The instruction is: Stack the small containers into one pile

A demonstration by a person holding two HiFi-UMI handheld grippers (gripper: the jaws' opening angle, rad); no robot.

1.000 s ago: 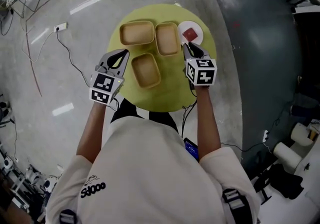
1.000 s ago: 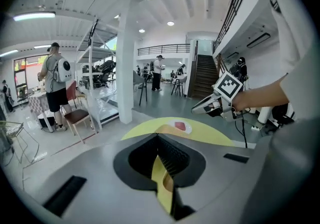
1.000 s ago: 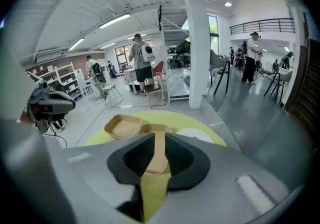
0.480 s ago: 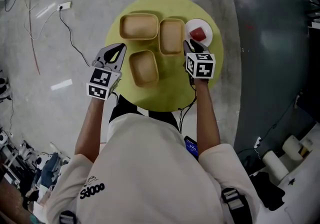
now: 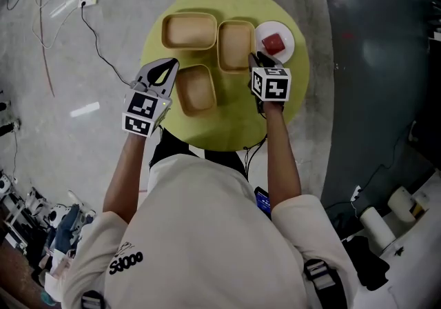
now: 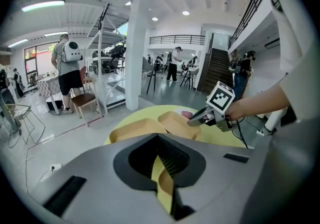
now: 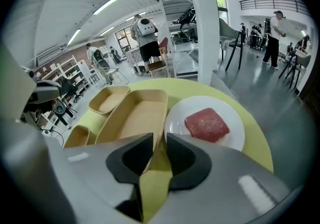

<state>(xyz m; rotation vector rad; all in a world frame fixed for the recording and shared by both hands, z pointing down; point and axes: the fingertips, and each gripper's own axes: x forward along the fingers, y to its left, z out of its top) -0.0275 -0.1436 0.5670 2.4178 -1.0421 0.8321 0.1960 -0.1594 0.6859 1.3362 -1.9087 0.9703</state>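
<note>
Tan containers point(image 5: 196, 89), three, all flat on the yellow-green tabletop point(image 5: 227, 125), none stacked.

Right gripper point(image 7: 160, 137): jaws a narrow slit apart. Near corner of one long container point(image 7: 135, 118) runs straight into that slit. Whether the jaws press its wall or merely straddle it is not readable. Just right of these jaws is a white plate point(image 7: 234, 117) carrying a red block point(image 7: 207, 124); the plate's near rim is cut off by the gripper body. Ahead and left of the jaws lies a second container point(image 7: 107, 99). Further left is a third container point(image 7: 77, 137), its near part hidden behind the same grey body.

Left gripper point(image 6: 158, 139): jaw tips meet, nothing held. Only a thin gap shows behind the tips, with a sliver of tabletop and a curved tan rim in it; which container that rim belongs to is hard to say from there. Head view puts these jaws just left of the third container's far corner, contact unclear.
</note>
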